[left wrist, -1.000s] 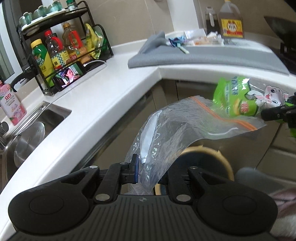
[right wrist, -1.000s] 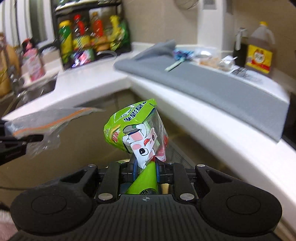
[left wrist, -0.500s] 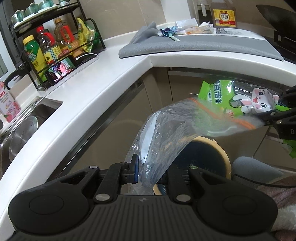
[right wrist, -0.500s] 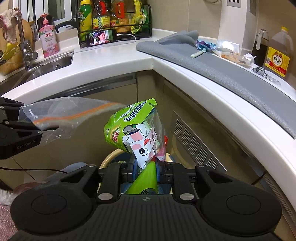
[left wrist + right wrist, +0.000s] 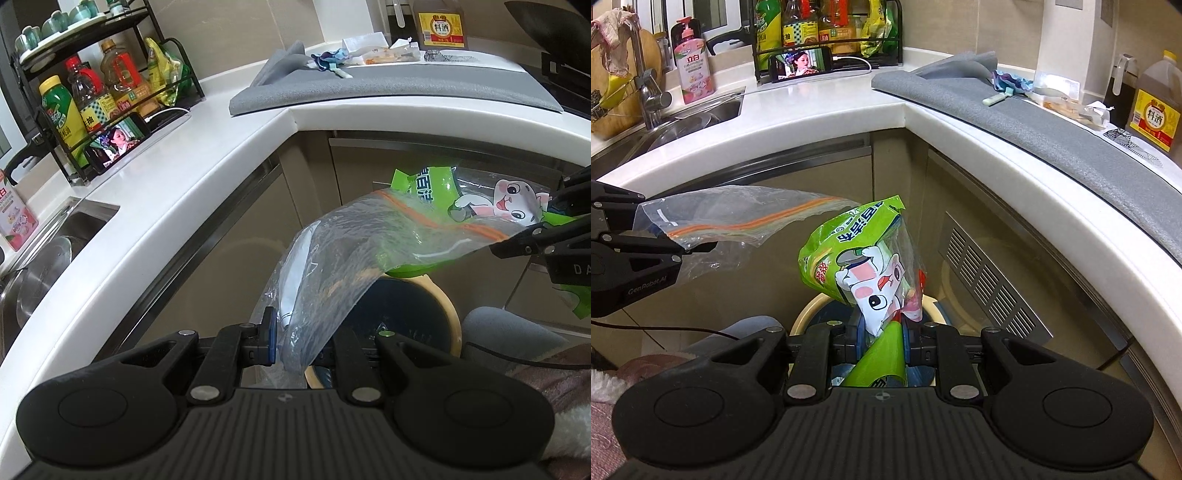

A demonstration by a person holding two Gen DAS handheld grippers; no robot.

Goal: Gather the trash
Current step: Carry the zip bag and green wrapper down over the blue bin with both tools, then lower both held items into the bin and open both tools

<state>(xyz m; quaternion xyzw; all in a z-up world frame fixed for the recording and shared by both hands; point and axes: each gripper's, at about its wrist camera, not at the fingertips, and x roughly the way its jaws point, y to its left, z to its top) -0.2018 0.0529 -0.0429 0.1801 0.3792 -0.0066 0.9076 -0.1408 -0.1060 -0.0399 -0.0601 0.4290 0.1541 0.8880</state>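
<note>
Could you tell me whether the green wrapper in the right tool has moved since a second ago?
Yes. The green wrapper has come down from beside the white countertop edge to just above the round bin, while the right tool stays shut on it.

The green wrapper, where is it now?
The green wrapper is in the centre of the right wrist view, clamped in the right tool, above the round bin below the counter.
</note>
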